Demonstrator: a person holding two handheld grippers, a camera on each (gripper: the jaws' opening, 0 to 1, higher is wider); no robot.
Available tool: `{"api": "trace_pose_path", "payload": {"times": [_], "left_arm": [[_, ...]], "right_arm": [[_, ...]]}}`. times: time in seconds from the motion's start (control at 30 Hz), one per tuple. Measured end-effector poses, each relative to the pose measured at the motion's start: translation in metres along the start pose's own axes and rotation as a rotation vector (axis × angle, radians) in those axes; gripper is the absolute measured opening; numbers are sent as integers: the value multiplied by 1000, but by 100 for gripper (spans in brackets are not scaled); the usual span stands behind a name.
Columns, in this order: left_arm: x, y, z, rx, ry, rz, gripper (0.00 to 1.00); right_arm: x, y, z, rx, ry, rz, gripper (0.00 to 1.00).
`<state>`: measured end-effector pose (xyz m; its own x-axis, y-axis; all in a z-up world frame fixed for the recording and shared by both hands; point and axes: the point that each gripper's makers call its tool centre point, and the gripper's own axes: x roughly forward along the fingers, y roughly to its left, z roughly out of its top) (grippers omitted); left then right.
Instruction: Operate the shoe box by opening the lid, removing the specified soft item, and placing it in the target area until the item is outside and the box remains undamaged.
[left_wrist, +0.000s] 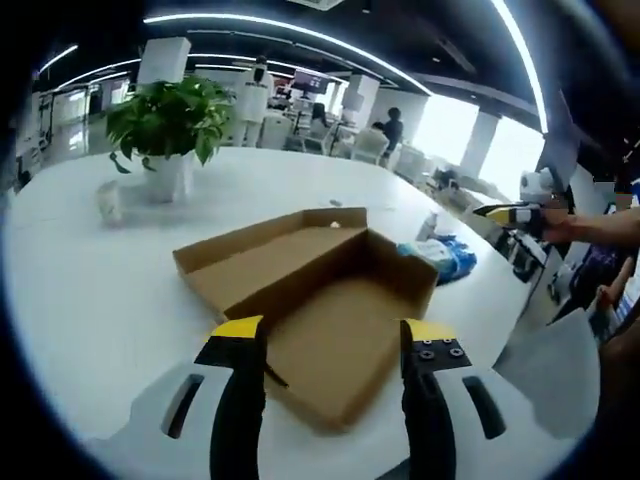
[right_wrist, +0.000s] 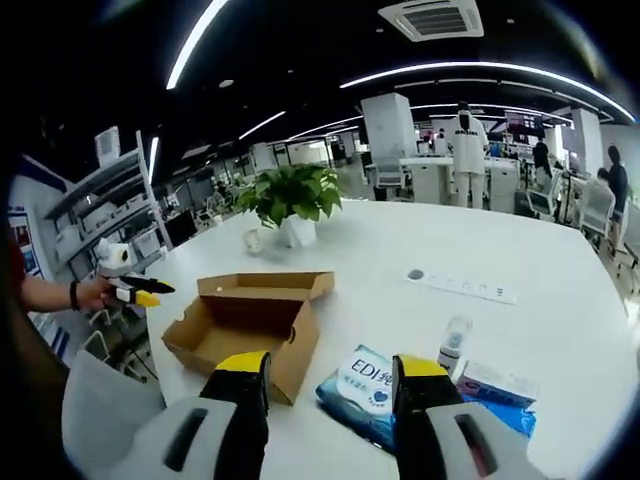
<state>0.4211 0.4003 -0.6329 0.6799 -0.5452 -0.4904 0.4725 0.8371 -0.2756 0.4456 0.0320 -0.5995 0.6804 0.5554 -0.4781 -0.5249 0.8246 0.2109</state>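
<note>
Brown cardboard lies ahead of me: the shoe box sits open on the white table, its lid folded back flat on the far-left side, and the tray looks bare inside. In the left gripper view my left gripper hovers just over the box's near edge, its two yellow-tipped jaws standing apart with nothing between them. Beyond the box, on its right, a blue soft pack rests on the table, close to the box's corner but apart from it. A potted plant stands far left, with a small clear cup beside it.

In the right gripper view my right gripper hangs above the near part of the table, jaws spread and empty. Right below and between them lies the blue soft pack, printed with white lettering, outside the shoe box and just to its right. A small bottle stands right of the pack, and a flat white carton lies beside that. Farther out on the table a white power strip stretches, and the potted plant stands beyond the box. At the far left my left gripper shows in my hand.
</note>
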Motion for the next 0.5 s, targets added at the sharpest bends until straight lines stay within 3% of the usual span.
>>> {"api": "trace_pose_path", "payload": {"times": [0.13, 0.3, 0.5], "left_arm": [[-2, 19, -11, -52, 6, 119, 53], [-4, 32, -37, -88, 88, 225, 53], [0, 28, -75, -161, 183, 287, 50]], "right_arm": [[-1, 2, -4, 9, -2, 1, 46], [-2, 3, -8, 19, 0, 1, 46], [-2, 6, -15, 31, 2, 1, 46]]}}
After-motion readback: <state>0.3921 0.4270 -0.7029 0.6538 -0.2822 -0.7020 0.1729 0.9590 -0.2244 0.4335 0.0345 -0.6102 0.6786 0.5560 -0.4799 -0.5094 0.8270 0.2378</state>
